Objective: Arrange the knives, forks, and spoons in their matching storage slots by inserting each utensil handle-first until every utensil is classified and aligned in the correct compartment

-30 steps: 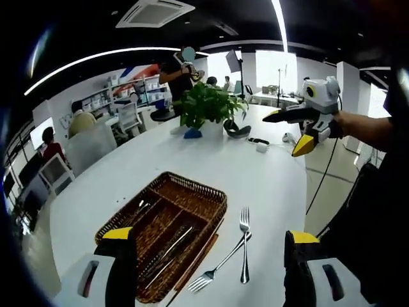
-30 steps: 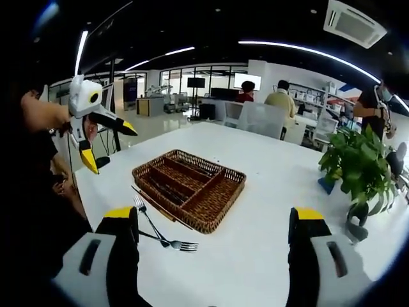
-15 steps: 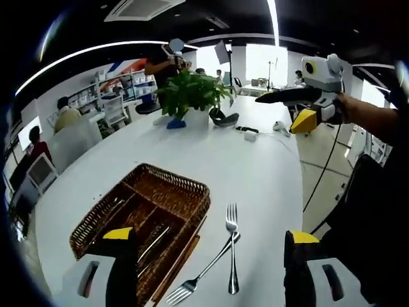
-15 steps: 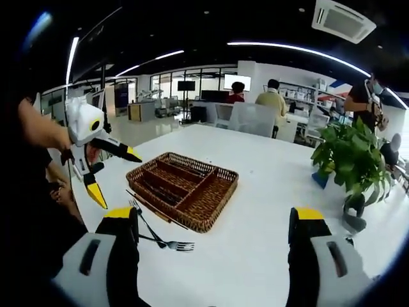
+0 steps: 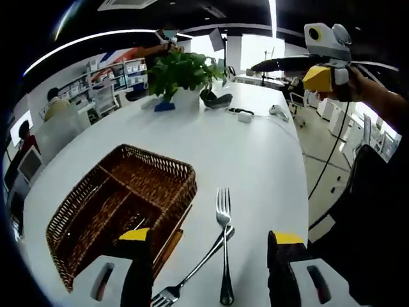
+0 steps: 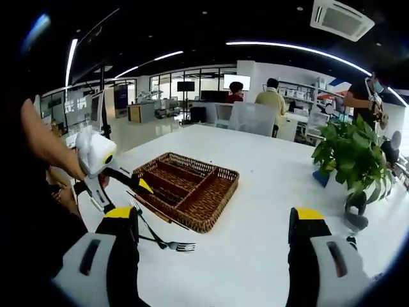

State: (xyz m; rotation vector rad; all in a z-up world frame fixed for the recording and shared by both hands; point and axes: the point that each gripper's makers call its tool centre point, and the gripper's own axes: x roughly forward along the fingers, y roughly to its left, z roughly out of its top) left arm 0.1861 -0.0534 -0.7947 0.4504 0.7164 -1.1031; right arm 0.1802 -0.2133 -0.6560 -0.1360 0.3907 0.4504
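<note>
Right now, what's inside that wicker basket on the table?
The wicker basket has long divided slots, and a few metal utensils lie in them; which kind is too small to tell. The left gripper hides its near corner. Two forks lie crossed outside it.

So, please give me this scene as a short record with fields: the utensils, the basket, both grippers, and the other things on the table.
utensils outside: two forks, crossed, lying on the white table beside the basket
basket: wicker tray with long compartments; some cutlery inside, type unclear
left gripper: open, above the forks, holding nothing
right gripper: open, empty, over the table
also on table: potted plant
</note>
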